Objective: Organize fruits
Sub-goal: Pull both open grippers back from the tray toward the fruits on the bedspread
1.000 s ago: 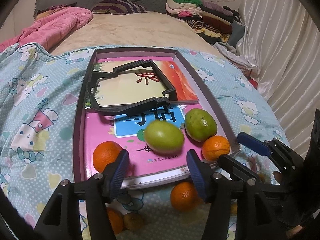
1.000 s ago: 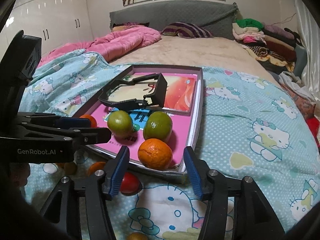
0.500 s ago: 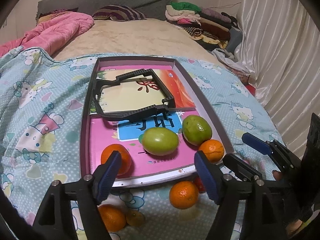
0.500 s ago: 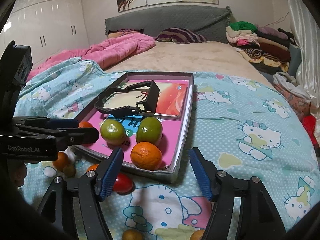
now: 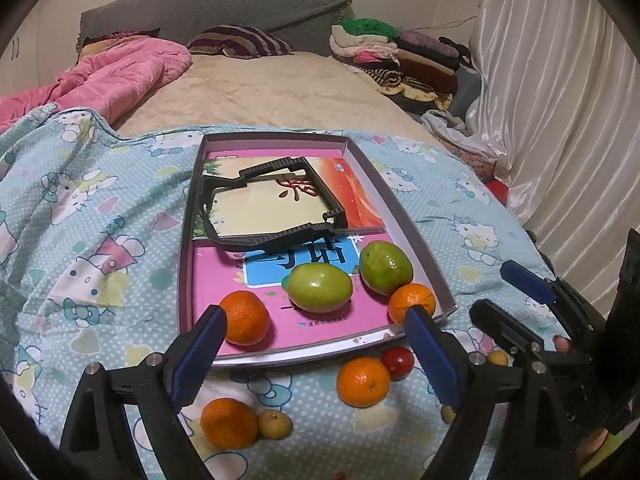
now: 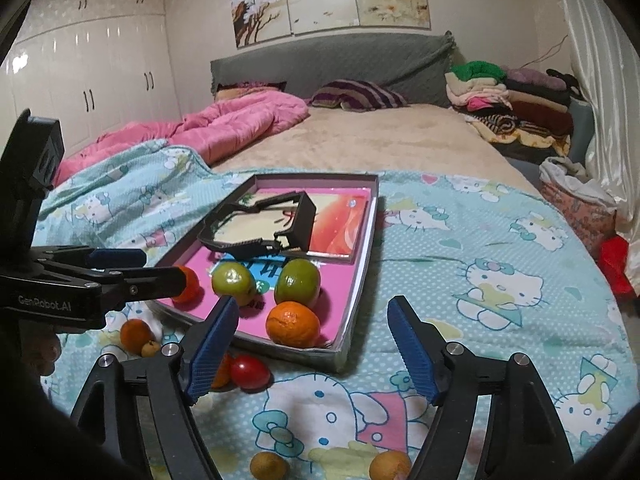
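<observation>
Bedroom scene: on a bed's cartoon-print blanket [image 5: 100,208] we see a shallow tray [image 5: 400,204] holding two green fruits [image 5: 320,286] and two oranges [image 5: 245,317]. More small fruit [image 5: 362,380] lies loose just before it. Our left tool [image 5: 316,356] and right tool [image 6: 312,344] hover with jaws wide, just opened, nothing between them.

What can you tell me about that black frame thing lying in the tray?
The black frame looks like hard ribbed plastic, an open rim with stepped corners and nothing filling its middle, so a yellow and orange book cover shows through. It rests tilted in the far half of the shallow grey tray, one side raised in the right wrist view. Its near edge overlaps the pink book. No fruit or gripper touches it.
</observation>
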